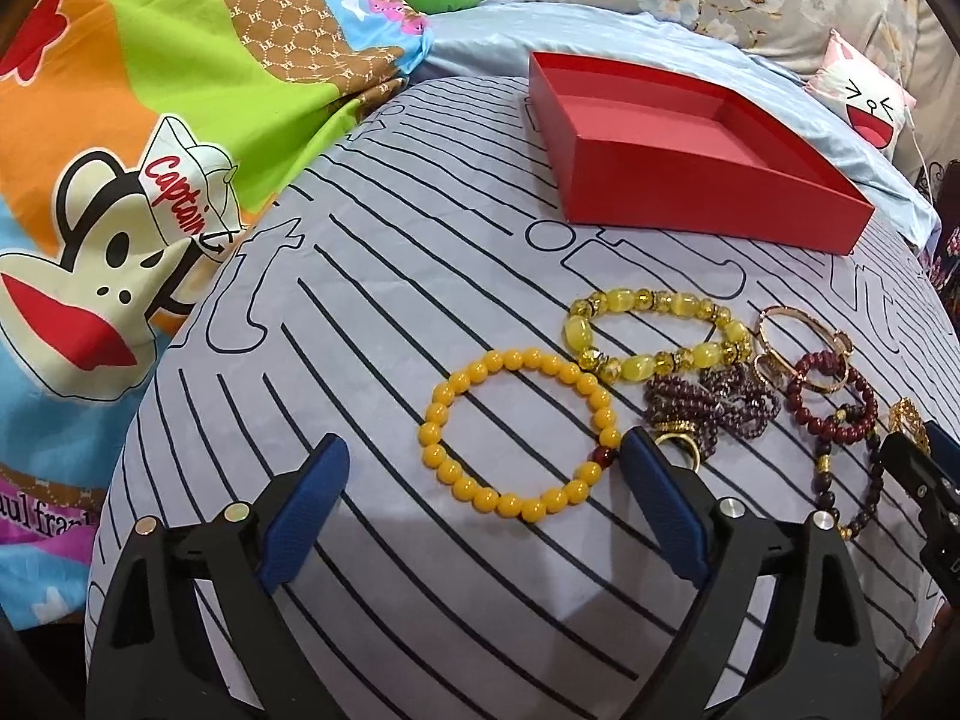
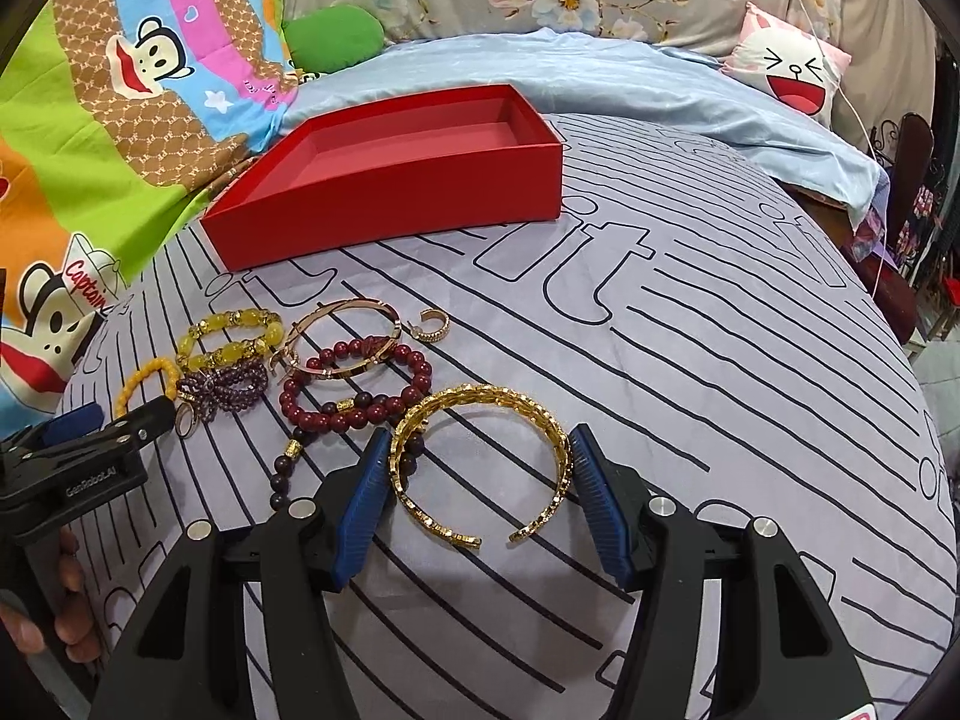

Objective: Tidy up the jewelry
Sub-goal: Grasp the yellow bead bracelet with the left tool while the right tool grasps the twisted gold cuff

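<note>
A gold open cuff bangle with a textured chain-like surface (image 2: 480, 462) is seen lying on the grey bedsheet printed with dark stripes (image 2: 690, 372), set between the two blue-padded fingers of the right gripper (image 2: 477, 450); the pads stand right at its two sides, but whether they press on it cannot be told. To its left, a jewelry cluster is spread on the same sheet: a dark red round-bead bracelet (image 2: 360, 384), a thin rose-gold bangle (image 2: 345, 333) overlapping it, a small gold hoop earring (image 2: 433, 324), a purple small-bead bracelet bunched up (image 2: 231, 381), a translucent yellow bracelet of large oval beads (image 1: 657, 333), and a strand of dark brown beads with gold spacers (image 1: 852, 480). An opaque orange-yellow bracelet of round beads (image 1: 516, 432) is framed by the left gripper (image 1: 483, 450), whose jaws stand wide apart; the right-hand pad is just beside the bracelet's edge and nothing is clasped. An empty red cardboard box tray (image 1: 714, 198) is placed farther back on the sheet, well apart from the jewelry. Beyond it, a pale blue blanket (image 2: 600, 66), a colourful cartoon-monkey quilt (image 1: 150, 138) and a white cushion with a laughing face (image 2: 792, 72) are seen.
</note>
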Motion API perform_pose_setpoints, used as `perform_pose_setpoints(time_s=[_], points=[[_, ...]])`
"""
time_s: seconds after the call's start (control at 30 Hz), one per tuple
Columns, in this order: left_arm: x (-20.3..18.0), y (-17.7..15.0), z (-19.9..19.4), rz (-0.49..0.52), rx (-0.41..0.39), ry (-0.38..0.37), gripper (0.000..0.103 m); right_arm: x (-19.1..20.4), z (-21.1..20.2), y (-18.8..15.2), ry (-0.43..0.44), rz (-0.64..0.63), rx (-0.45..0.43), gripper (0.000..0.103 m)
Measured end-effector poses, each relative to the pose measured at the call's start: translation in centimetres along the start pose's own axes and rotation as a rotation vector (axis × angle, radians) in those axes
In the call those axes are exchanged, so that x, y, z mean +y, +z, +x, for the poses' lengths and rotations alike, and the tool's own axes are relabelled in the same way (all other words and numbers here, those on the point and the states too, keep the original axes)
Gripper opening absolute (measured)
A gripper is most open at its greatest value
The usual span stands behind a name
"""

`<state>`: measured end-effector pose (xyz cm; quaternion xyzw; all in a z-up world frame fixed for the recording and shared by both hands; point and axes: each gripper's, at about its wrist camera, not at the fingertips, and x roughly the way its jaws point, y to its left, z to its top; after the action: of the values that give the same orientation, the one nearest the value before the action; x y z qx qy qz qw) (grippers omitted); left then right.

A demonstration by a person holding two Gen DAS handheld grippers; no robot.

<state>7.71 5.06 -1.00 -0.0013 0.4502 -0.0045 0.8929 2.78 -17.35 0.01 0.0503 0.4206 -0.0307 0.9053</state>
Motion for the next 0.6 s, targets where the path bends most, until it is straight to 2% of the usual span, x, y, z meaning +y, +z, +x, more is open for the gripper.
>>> perform_pose_setpoints(time_s=[0.23,0.33,0.37,0.4,0.5,0.57,0.6], points=[[2.3,0.5,-1.0,-0.064,-0.034,0.003,0.088,-0.4,0.0,0.5,0.000,0.011,-0.001,0.058],[2.8,0.7,-0.2,-0.056,-0.017,0.027,0.085,-0.2,0.2,0.6,0.004,0.009,0.001,0.058],[2.9,0.7,0.2,-0.056,-0.007,0.026,0.079,-0.1,0.2,0.7,0.004,0.006,0.003,0.058],[2.9,0.7,0.4,-0.055,-0.003,0.030,0.078,-0.1,0.2,0.6,0.004,0.004,0.003,0.058],[2.4,0.7,0.2,-0.034,-0.020,0.023,0.063,0.1,0.2,0.6,0.005,-0.001,0.003,0.058],[2.1,0.7,0.1,-0.021,-0.028,0.014,0.046,0.2,0.2,0.6,0.007,-0.003,0.004,0.058],[1.9,0.7,0.0,-0.017,-0.030,0.005,0.042,0.2,0.2,0.6,0.007,-0.004,0.005,0.058]])
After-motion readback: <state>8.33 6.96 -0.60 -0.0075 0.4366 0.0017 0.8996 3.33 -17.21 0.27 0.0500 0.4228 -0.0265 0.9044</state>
